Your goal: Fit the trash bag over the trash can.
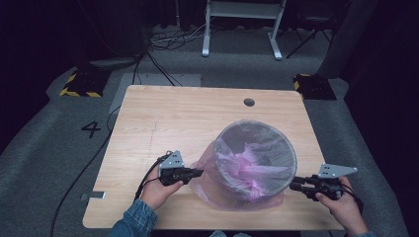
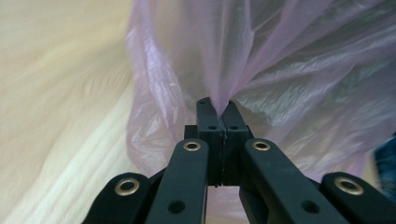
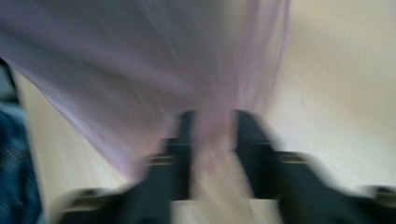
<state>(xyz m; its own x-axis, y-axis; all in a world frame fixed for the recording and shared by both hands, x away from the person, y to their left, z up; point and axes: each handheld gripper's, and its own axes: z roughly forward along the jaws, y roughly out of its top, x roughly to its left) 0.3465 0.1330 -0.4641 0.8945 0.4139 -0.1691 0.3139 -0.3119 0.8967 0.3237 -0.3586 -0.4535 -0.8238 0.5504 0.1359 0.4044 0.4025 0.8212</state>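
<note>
- Roughly at the near-right part of the wooden table (image 1: 163, 118), stood a round mesh wastebasket (image 1: 276, 143), lined with a thin pink plastic bag (image 1: 247, 170) spilling over its rim and pooling around its base.
- Relative to the wastebasket: left gripper (image 1: 197, 173) just beside its left flank, low, jaws pointing toward it; right gripper (image 1: 293, 184) just beside its right flank, jaws pointing back at it from the other side.
- Left gripper view: pink bag film (image 2: 261, 60) rising straight out of the jaw tips, a gathered pleat pinched between them, loose folds fanning up and to both sides.
- Left jaws clenched tight on that pleat of bag, pads pressed together with no gap visible.
- Right gripper view, badly blurred: pink film (image 3: 154, 60) hanging ahead of and between the two black jaws, a strip of it running down into the gap.
- Right jaws parted, a clear gap between them, released rather than gripping; whether the pads touched the film could not be told through the blur.
- Bag: translucent, crinkled, glossy, pale violet-pink, deepest in colour where bunched inside the wastebasket.
- Wastebasket: dark fine wire mesh, cylindrical, wide open mouth, slightly tilted toward the camera.
- Table: pale wood grain, rectangular, rounded corners, small dark round hole (image 1: 249, 102) beyond the wastebasket near the far edge.
- Grippers: matte black arms with brass-coloured rivets, grey three-cornered plates on top, black cables trailing.
</note>
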